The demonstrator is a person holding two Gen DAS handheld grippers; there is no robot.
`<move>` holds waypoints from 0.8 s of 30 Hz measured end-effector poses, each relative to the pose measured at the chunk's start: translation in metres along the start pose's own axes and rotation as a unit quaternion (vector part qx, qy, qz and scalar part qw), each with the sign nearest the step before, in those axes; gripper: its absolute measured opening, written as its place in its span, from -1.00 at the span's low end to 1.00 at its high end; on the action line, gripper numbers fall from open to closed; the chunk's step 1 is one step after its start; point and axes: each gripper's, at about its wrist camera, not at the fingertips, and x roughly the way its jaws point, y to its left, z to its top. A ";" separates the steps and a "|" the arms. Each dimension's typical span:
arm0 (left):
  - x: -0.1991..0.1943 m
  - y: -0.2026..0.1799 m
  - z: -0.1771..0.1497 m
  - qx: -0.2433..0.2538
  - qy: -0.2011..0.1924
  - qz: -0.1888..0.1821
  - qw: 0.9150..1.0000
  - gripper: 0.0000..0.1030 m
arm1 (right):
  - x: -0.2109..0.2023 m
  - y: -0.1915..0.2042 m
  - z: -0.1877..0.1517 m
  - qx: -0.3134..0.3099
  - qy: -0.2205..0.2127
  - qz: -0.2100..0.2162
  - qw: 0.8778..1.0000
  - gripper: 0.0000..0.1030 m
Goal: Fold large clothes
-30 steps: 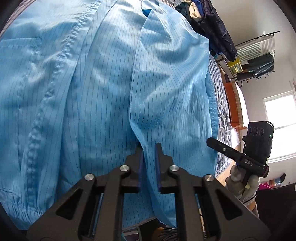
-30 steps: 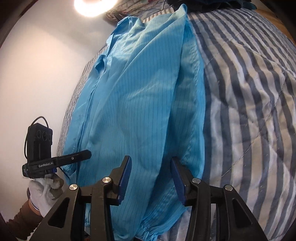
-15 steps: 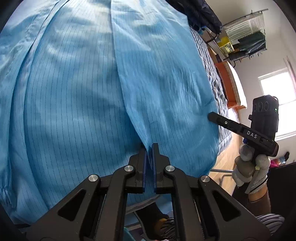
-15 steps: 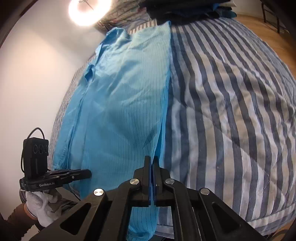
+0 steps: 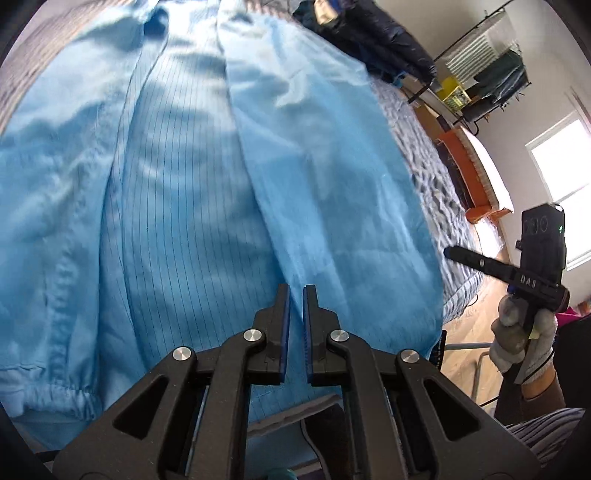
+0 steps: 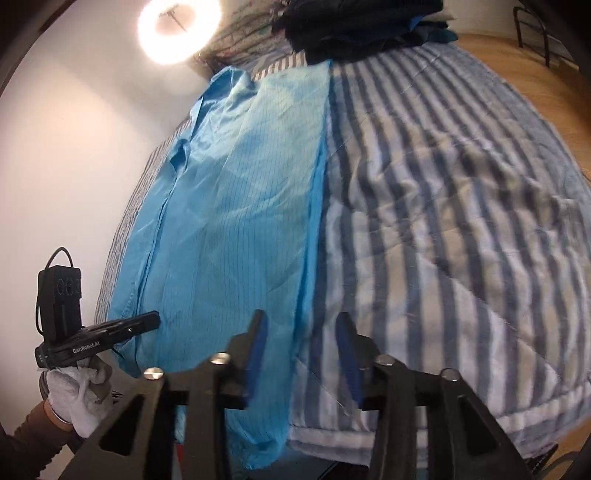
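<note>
A large light-blue pinstriped garment (image 5: 192, 192) lies lengthwise on the bed, one side panel folded over its middle; it also shows in the right wrist view (image 6: 236, 206). My left gripper (image 5: 296, 295) hovers over the garment's near hem with its jaws a narrow gap apart and nothing between them. My right gripper (image 6: 300, 325) is open and empty above the garment's right edge, where it meets the striped blanket (image 6: 443, 206). Each gripper shows in the other's view, held in a white-gloved hand.
A pile of dark clothes (image 6: 362, 26) sits at the bed's far end. A clothes rack (image 5: 491, 70) and an orange piece of furniture (image 5: 476, 173) stand beside the bed on a wooden floor (image 5: 469, 332). A white wall (image 6: 74, 147) runs along the bed's left side.
Both grippers were shut on the garment's edges half a second ago and have let go: the right has opened wide, the left a little. The cloth has settled flat on the bed.
</note>
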 end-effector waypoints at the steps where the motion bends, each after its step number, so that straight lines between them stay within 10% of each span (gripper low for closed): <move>1: -0.002 -0.004 0.003 0.001 -0.002 -0.007 1.000 -0.95 | -0.003 -0.003 -0.004 0.002 -0.001 0.013 1.000 -0.05; 7: 0.001 -0.033 0.035 0.034 -0.031 -0.003 0.999 -0.95 | 0.013 -0.017 -0.015 0.033 0.003 0.064 0.997 -0.02; 15: 0.042 -0.050 0.110 0.031 -0.072 0.024 0.997 -0.95 | 0.033 -0.008 -0.022 0.025 0.013 0.098 0.995 -0.97; 24: 0.118 -0.007 0.145 -0.023 -0.076 0.009 0.997 -0.94 | 0.026 -0.005 -0.019 0.037 0.005 0.103 0.994 -1.00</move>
